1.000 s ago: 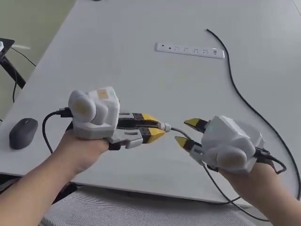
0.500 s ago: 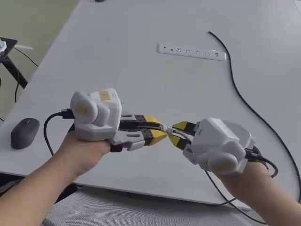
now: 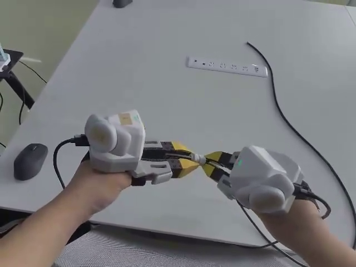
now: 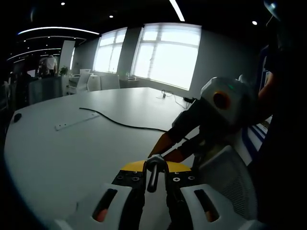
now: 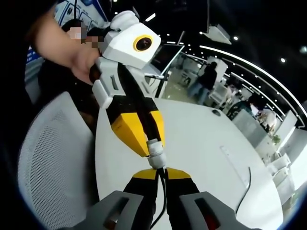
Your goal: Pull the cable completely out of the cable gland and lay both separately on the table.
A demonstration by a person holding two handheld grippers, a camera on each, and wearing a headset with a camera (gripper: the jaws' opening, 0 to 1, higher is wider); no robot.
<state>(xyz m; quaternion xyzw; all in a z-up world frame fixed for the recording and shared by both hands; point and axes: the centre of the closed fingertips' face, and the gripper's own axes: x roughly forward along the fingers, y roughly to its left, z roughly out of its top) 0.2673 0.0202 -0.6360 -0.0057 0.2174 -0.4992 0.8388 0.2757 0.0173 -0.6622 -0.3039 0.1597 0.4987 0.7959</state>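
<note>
Cable (image 5: 164, 191) and cable gland (image 5: 156, 151) hang joined above the surface (image 3: 167, 83), near its front edge. My left tongs (image 3: 188, 160) clamp the gland; my right tongs (image 3: 212, 164) pinch the cable just beside it. I'd pull straight along its axis, keeping both grips firm.

Power strip (image 3: 227, 65): white, toward the tabletop's (image 3: 139, 55) far edge.
Mouse (image 3: 30, 161): dark, by the near left corner.
Black cord (image 3: 289, 125): from the strip's right end toward the right edge.
</note>
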